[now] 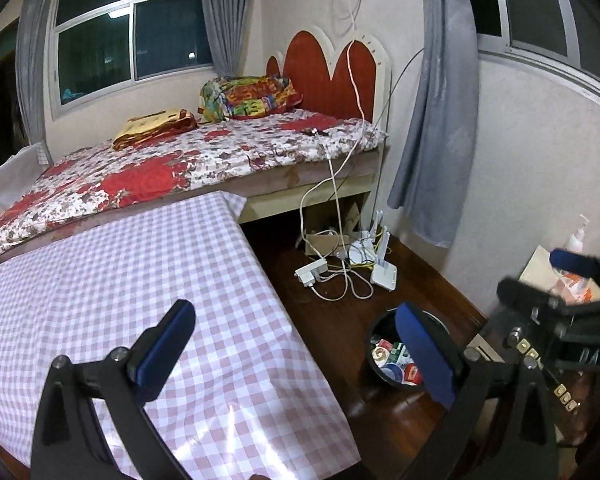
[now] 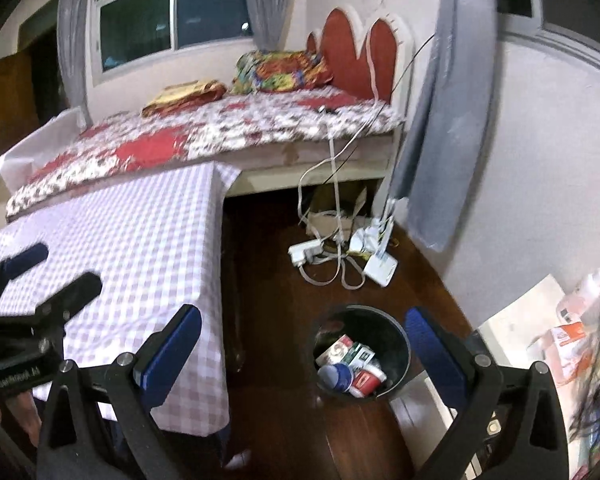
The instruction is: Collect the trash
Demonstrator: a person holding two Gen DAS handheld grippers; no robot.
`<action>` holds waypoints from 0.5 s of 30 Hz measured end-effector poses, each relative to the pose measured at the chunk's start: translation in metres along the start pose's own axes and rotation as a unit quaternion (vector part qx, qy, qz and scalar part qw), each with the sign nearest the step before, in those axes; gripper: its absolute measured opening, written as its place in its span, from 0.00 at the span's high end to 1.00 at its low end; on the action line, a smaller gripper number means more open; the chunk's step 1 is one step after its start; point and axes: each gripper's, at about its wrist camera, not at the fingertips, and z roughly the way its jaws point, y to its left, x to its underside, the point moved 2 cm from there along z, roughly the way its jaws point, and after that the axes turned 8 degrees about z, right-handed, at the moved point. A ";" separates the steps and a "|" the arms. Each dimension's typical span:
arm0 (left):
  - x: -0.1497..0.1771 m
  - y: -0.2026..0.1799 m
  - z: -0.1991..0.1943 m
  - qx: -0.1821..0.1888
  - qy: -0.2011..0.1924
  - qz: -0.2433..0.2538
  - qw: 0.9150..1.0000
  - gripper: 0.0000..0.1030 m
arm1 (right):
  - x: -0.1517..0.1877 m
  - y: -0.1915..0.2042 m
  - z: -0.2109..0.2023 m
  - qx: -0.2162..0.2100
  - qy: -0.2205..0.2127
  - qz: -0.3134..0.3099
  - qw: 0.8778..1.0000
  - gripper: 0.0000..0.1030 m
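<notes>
A black round trash bin (image 2: 396, 344) stands on the dark wood floor right of the table; it also shows in the left wrist view (image 1: 380, 332). Inside lie small boxes, a blue lid and red-and-white wrappers (image 2: 350, 364). My right gripper (image 2: 302, 354) is open and empty, held above the bin. My left gripper (image 1: 296, 350) is open and empty over the table's right edge; it also shows at the left of the right wrist view (image 2: 44, 268). The right gripper also shows at the right of the left wrist view (image 1: 540, 272).
A table with a pink checked cloth (image 1: 120, 280) fills the left. A bed with a floral sheet (image 1: 188, 160) stands behind it. Power strips, cables and a white router (image 1: 352, 268) lie on the floor by the wall. A shelf with a pump bottle (image 2: 580, 292) is at right.
</notes>
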 end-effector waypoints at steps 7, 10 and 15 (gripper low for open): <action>-0.004 -0.004 -0.007 0.004 -0.008 -0.003 1.000 0.02 | -0.009 0.006 -0.015 0.012 -0.029 -0.010 0.999 0.00; -0.005 -0.004 -0.008 0.003 -0.012 -0.004 1.000 0.02 | -0.009 0.007 -0.015 0.009 -0.029 -0.010 0.999 0.00; -0.005 -0.003 -0.010 0.001 -0.011 -0.004 1.000 0.02 | -0.007 0.006 -0.012 0.009 -0.025 -0.009 1.000 0.00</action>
